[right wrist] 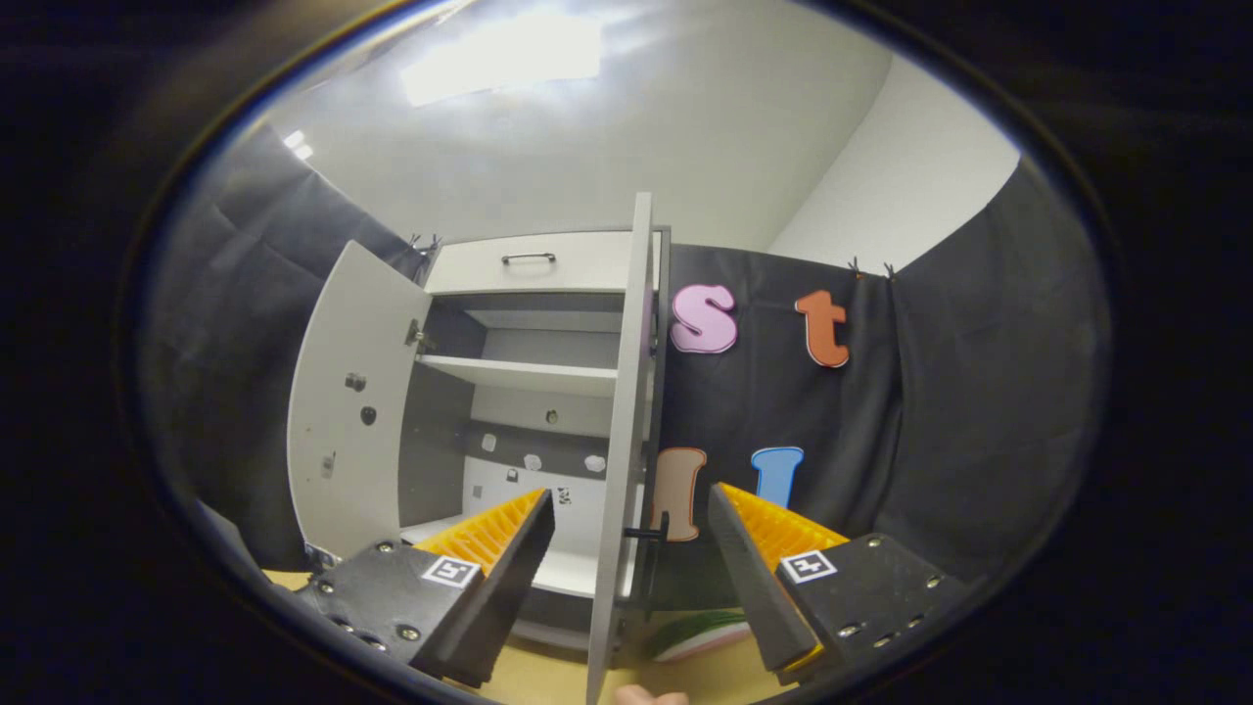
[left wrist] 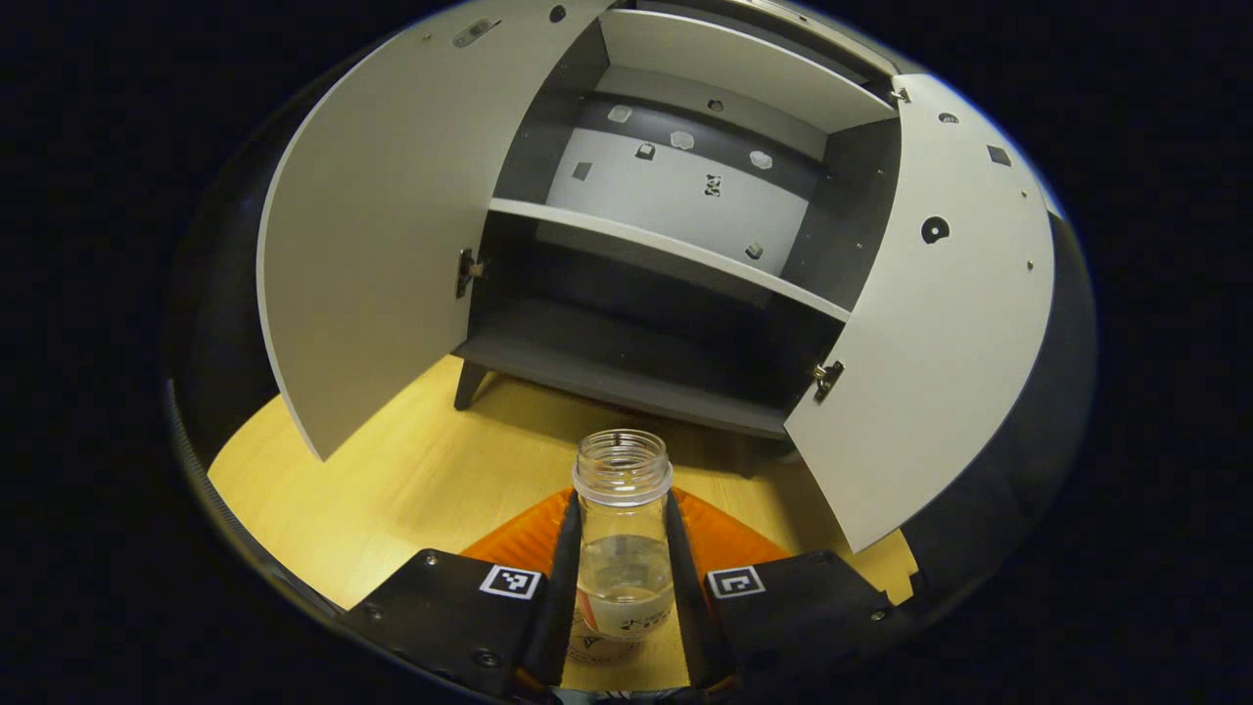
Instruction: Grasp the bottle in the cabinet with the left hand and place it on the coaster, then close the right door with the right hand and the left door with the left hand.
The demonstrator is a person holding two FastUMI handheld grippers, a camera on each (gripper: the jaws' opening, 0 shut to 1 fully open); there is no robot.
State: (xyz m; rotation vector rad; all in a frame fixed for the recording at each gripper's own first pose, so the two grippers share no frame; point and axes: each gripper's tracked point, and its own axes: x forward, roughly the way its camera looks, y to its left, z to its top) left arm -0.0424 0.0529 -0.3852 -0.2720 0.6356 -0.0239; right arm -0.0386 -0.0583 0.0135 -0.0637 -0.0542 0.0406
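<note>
In the left gripper view, a clear bottle (left wrist: 624, 548) with no cap and a little liquid stands upright between my left gripper's (left wrist: 623, 504) fingers, which press on both its sides. Its base sits over a round coaster (left wrist: 590, 652) on the wooden table; I cannot tell whether they touch. Behind it the cabinet (left wrist: 626, 372) has its left door (left wrist: 372, 245) and right door (left wrist: 940, 323) swung wide. In the right gripper view, my right gripper (right wrist: 629, 499) is open, and the right door's edge (right wrist: 626, 392) with its dark handle (right wrist: 646, 534) stands beyond the gap.
The cabinet's shelf (left wrist: 666, 250) and floor are bare. A drawer (right wrist: 533, 264) tops the cabinet, and the left door (right wrist: 343, 411) hangs open. A green and pink object (right wrist: 700, 632) lies on the table by the right door. A fingertip (right wrist: 646, 696) peeks in at the bottom.
</note>
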